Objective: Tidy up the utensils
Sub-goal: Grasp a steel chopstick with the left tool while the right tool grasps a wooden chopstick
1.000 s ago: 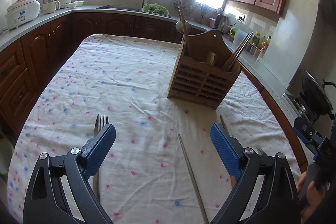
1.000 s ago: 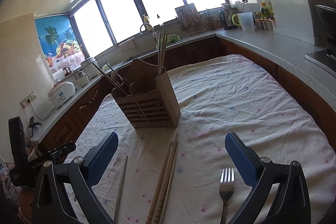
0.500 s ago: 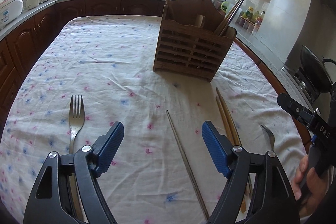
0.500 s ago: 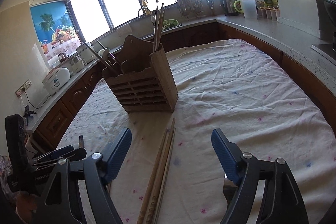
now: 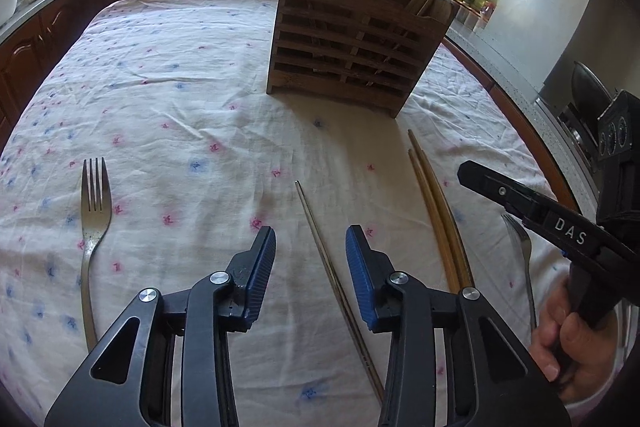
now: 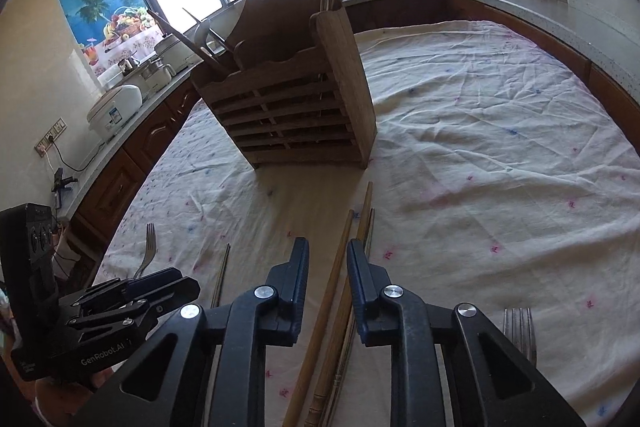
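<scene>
- The left tool (image 5: 311,241) is low over the bench, and its blue pads (image 5: 262,267) have just been closing in.
- A thin metal chopstick (image 5: 320,247) lies on the cloth between those pads. They do not touch it yet, so the left tool is loose and holds nothing.
- The right tool (image 6: 328,259) is also low over the bench, and its pads (image 6: 298,279) have just been closing in too.
- Brown wooden chopsticks (image 6: 340,267) lie side by side between the right pads. There is a small gap on each side, so the right tool is not squeezing them yet.
- A person's hand (image 5: 568,339) holds the right tool's handle, seen at the edge of the left view.
- One fork (image 5: 93,227) lies on the left side of the cloth, well away from the metal chopstick.
- Another fork (image 6: 519,331) lies to the right of the wooden chopsticks, close to the right tool.
- The wooden holder (image 5: 352,39) stands upright further back on the bench, past the tips of the chopsticks.
- Some chopsticks and other long things already stand inside the holder and stick out of its top.
- A white cloth (image 5: 168,99) with tiny pink and blue flowers covers the bench (image 6: 480,147).
</scene>
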### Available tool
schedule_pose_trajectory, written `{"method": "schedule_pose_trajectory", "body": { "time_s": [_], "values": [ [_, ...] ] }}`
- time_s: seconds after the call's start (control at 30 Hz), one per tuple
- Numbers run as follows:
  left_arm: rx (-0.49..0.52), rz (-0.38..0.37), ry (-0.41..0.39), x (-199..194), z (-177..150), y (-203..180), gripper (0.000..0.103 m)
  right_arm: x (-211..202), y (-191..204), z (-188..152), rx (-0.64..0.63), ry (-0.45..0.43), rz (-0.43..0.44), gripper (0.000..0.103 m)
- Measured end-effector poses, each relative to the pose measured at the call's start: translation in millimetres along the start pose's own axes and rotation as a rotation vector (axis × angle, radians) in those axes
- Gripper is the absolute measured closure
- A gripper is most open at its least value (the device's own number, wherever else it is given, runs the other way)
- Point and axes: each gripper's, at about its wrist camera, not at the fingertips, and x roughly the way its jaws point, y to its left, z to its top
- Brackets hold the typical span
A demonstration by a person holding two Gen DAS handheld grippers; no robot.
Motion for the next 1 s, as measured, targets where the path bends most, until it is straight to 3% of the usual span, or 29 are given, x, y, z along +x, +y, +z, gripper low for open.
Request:
{"method": "schedule_pose_trajectory", "body": {
  "time_s": [0.2,0.37,0.5,0.8,1.0],
  "values": [
    [0.02,-0.008,0.067,18.2,1.0,-1.5,0.071,28.7,2.8,1.8,-0.011,0.077,0.001,0.087],
    [0.137,0.007,0.074,20.7,-0.6,-8.4,0.072,41.3,-0.6,0.9,-0.015,0.123,-0.024,0.091],
    [0.208,0.013,0.097,21.4,2.2,-4.3,0.083,39.2,0.3,-0.1,-0.05,0.137,-0.035,0.095],
    [0.093,-0.028,0.132,26.2,18.3,15.9,0.085,45.8,3.3,9.0,-0.07,0.153,-0.046,0.093],
    [0.154,0.032,0.096,34.8,20.8,-2.0,0.089,53.4,8.0,12.8,-0.1,0.148,-0.061,0.093]
  ]
}}
